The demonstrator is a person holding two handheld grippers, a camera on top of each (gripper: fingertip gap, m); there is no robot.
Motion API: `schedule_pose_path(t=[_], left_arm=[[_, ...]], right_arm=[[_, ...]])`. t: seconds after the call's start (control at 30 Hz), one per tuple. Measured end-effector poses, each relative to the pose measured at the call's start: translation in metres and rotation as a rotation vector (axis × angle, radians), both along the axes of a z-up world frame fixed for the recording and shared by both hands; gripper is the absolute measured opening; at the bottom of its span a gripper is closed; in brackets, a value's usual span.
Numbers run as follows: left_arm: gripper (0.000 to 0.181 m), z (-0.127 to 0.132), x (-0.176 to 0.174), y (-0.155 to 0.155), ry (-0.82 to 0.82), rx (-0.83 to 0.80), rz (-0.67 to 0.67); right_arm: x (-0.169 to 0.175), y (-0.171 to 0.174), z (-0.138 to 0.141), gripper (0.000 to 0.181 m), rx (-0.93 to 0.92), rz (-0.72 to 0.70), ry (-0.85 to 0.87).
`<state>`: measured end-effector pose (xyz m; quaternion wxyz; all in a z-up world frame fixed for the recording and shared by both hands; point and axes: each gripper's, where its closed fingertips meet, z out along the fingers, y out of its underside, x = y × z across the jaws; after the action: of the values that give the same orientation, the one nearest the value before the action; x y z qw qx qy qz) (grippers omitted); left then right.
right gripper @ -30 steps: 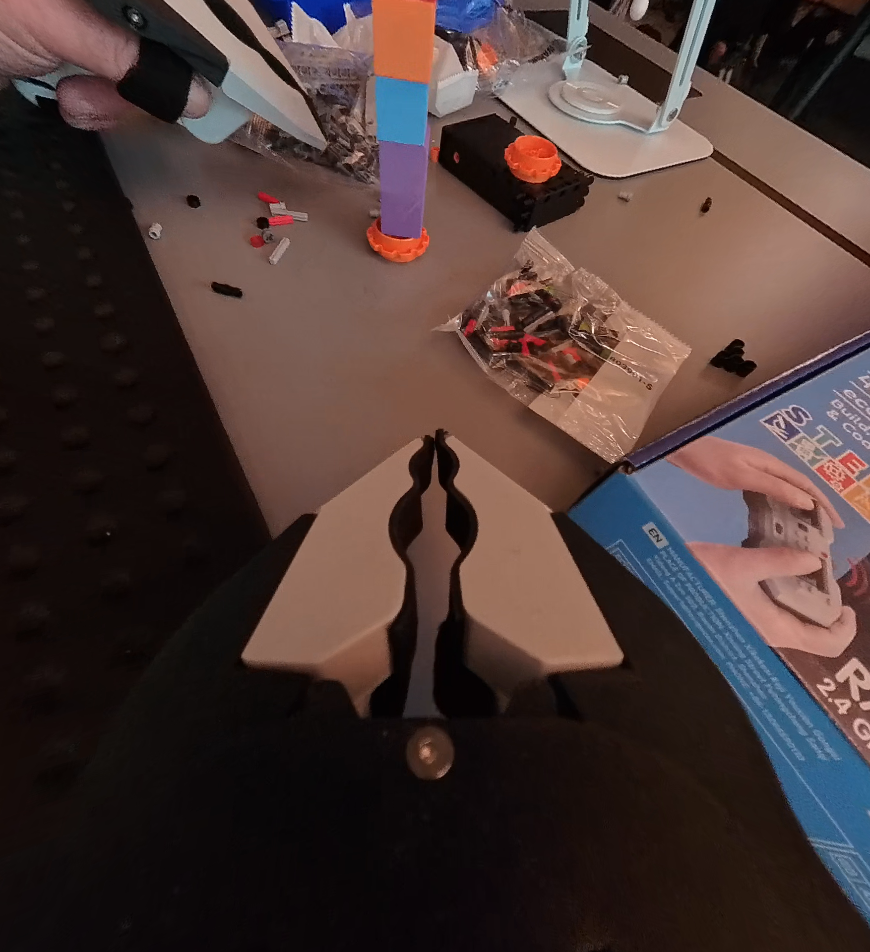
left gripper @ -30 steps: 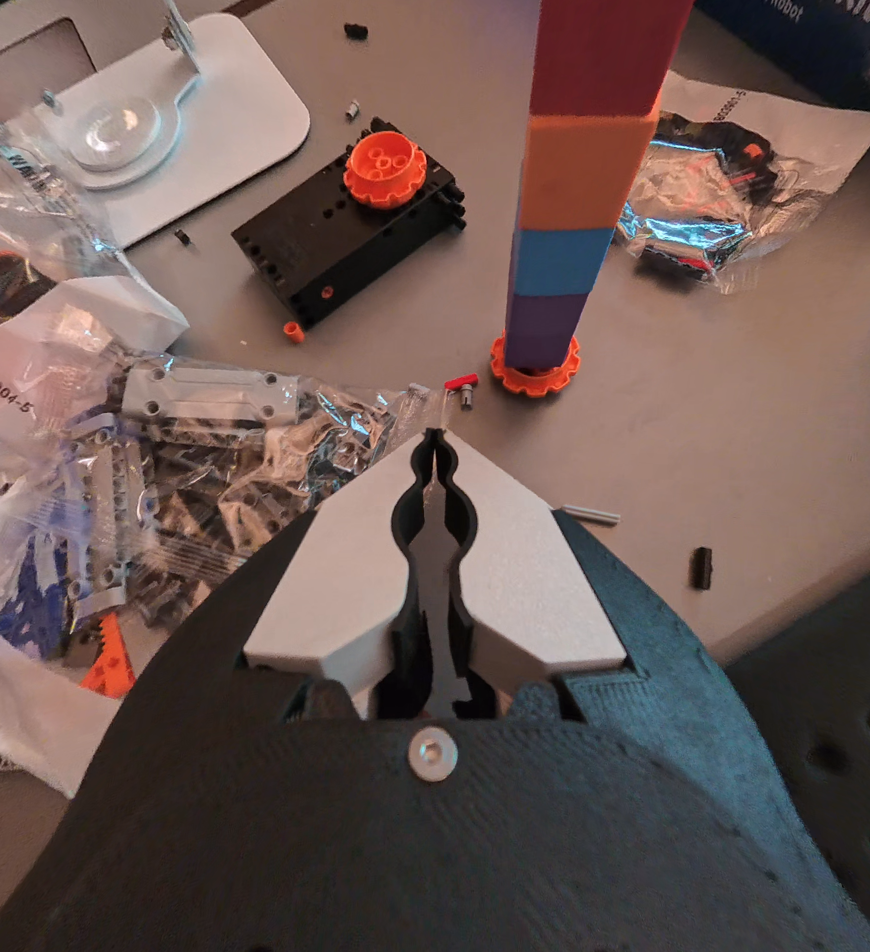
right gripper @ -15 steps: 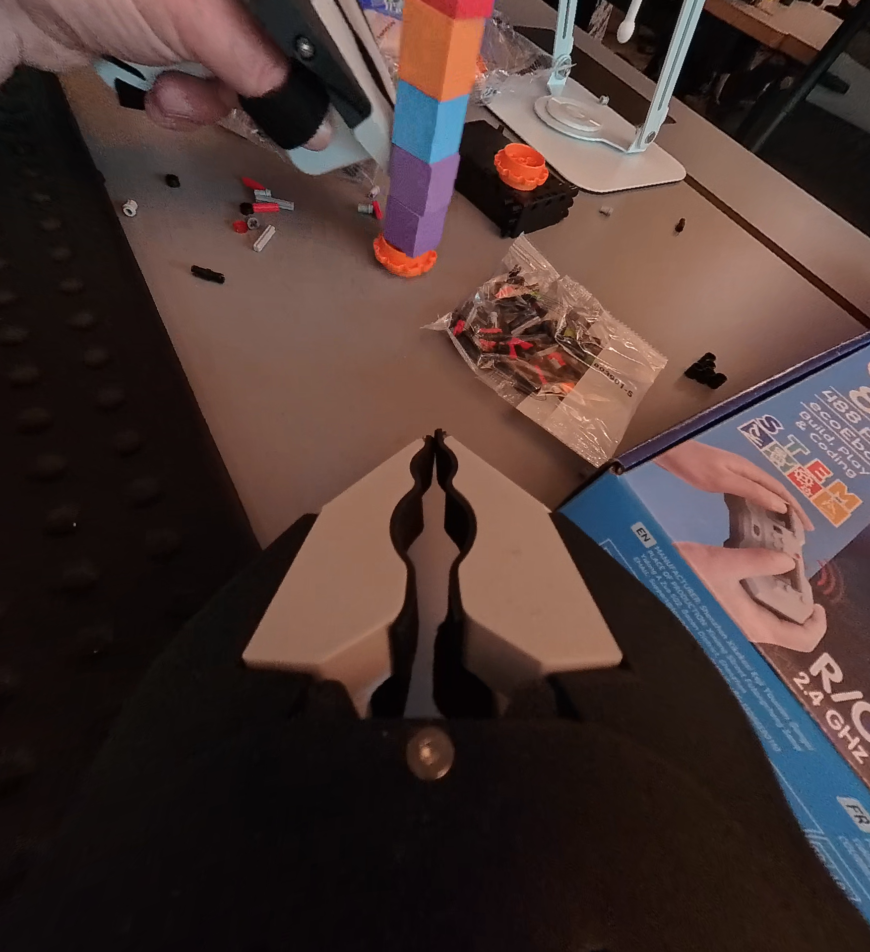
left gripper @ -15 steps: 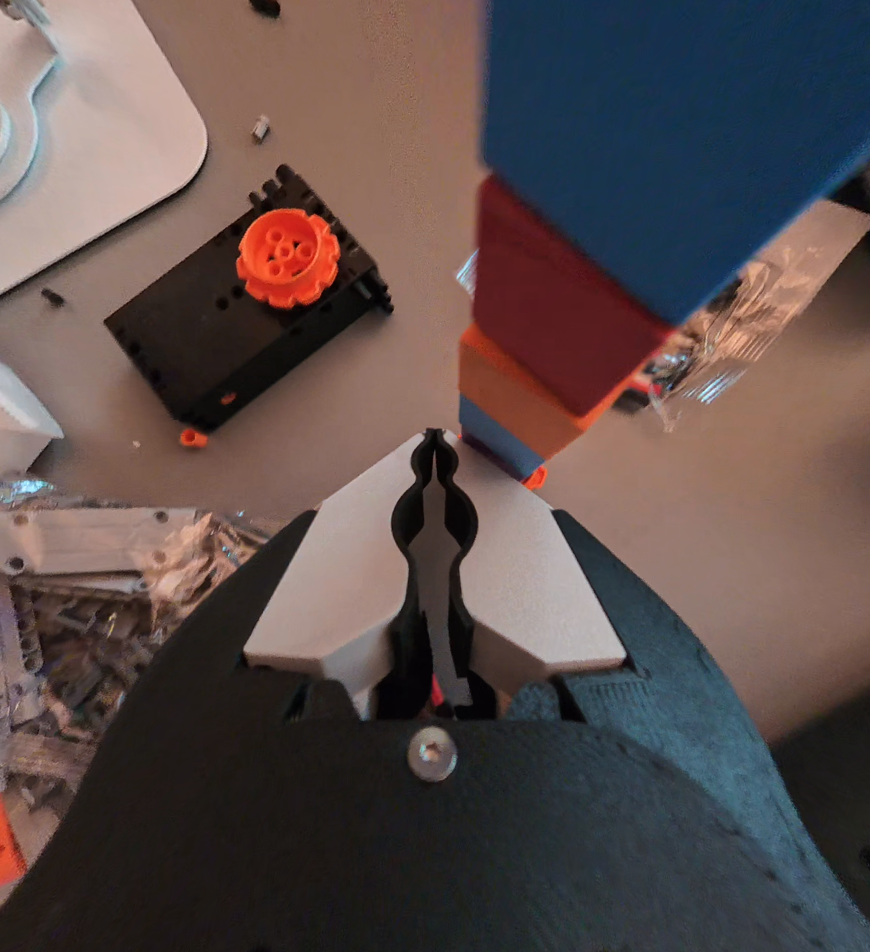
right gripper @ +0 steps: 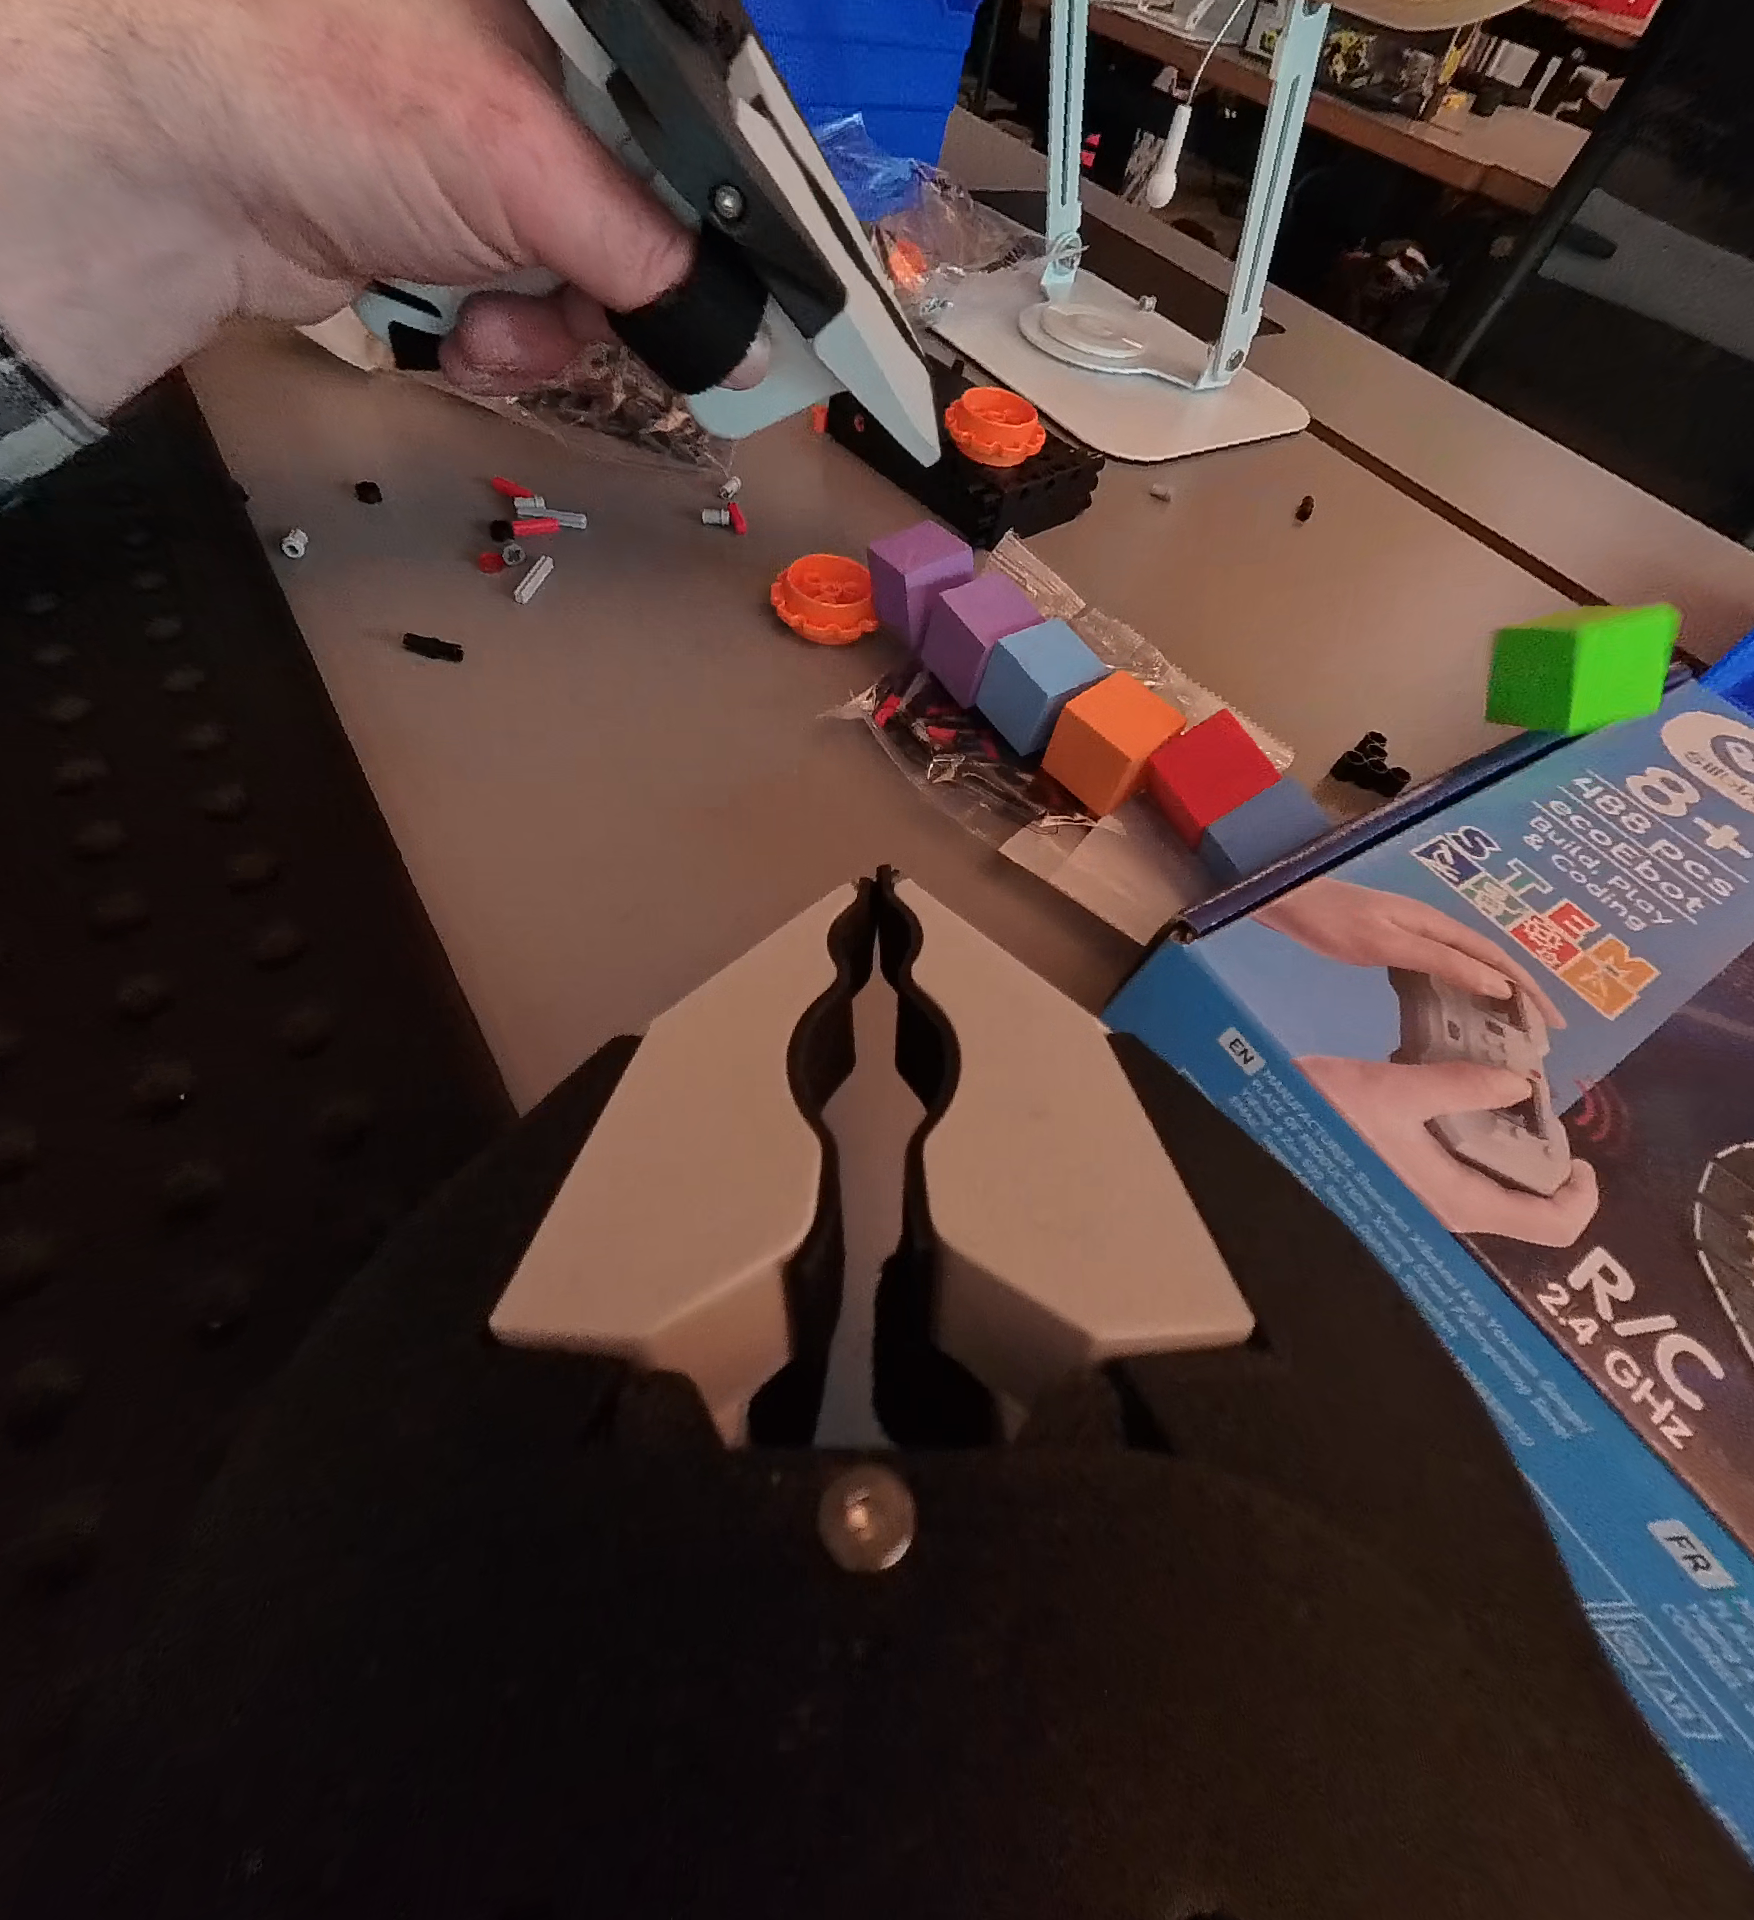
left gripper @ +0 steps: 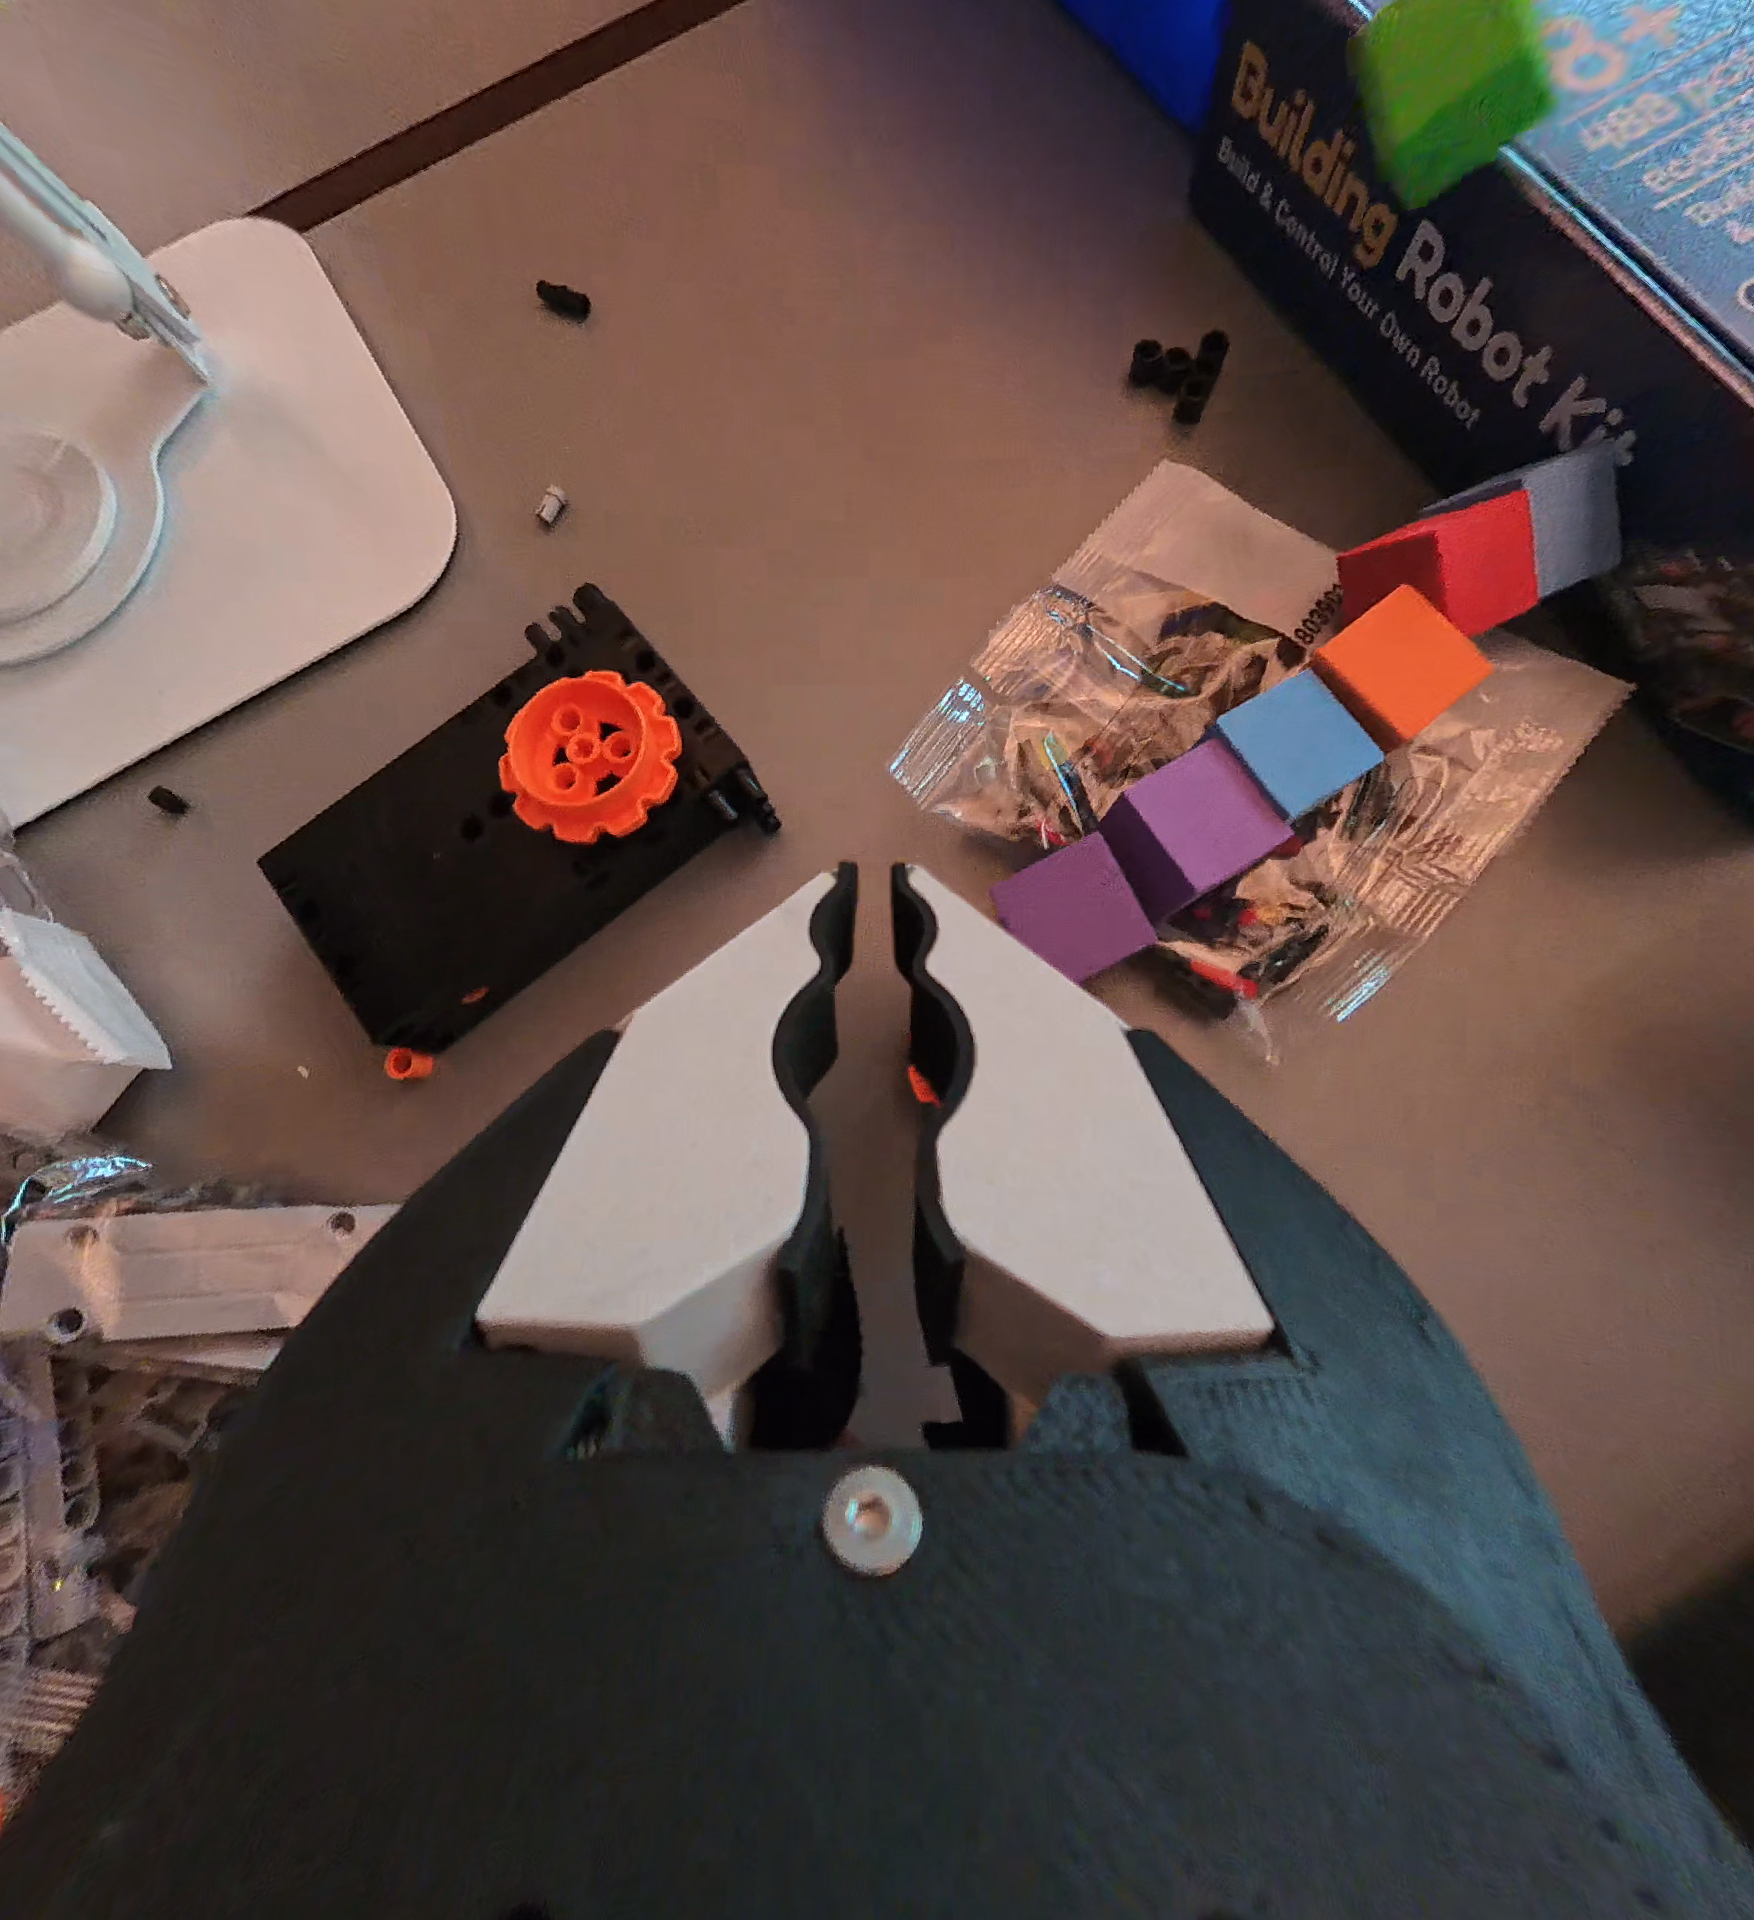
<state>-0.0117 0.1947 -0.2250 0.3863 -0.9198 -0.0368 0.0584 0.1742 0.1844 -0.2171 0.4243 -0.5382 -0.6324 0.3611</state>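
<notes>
Left gripper (left gripper: 873, 883): jaws slightly apart, empty, above the table (left gripper: 852, 416) centre. Right gripper (right gripper: 878, 883): jaws pressed together, empty. Fallen blocks (right gripper: 1034, 681) look light and rigid; flat sides suit gripping.

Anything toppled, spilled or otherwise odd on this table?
Yes: a row of coloured cubes lies on its side across a clear parts bag, and a blurred green cube appears airborne beside the blue box.
</notes>
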Motion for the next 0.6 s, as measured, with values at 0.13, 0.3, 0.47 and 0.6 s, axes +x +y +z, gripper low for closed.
schedule_pose_path(t=[0.13, 0.3, 0.47, 0.6], left_arm=[[0.016, 0.007, -0.001, -0.004, -0.002, 0.059, -0.028], [0.022, 0.029, 0.0, 0.009, 0.053, 0.119, -0.077], [0.03, 0.045, -0.006, 0.037, 0.138, 0.108, -0.11], [0.034, 0.048, -0.019, 0.061, 0.188, 0.098, -0.129]], right_arm=[[0.0, -0.001, -0.001, 0.0, 0.004, 0.002, -0.002], [0.0, -0.001, -0.001, 0.0, 0.011, 0.0, -0.005], [0.0, -0.001, -0.001, 0.0, 0.011, 0.004, -0.001], [-0.001, -0.003, -0.004, 0.0, 0.035, 0.008, -0.018]])
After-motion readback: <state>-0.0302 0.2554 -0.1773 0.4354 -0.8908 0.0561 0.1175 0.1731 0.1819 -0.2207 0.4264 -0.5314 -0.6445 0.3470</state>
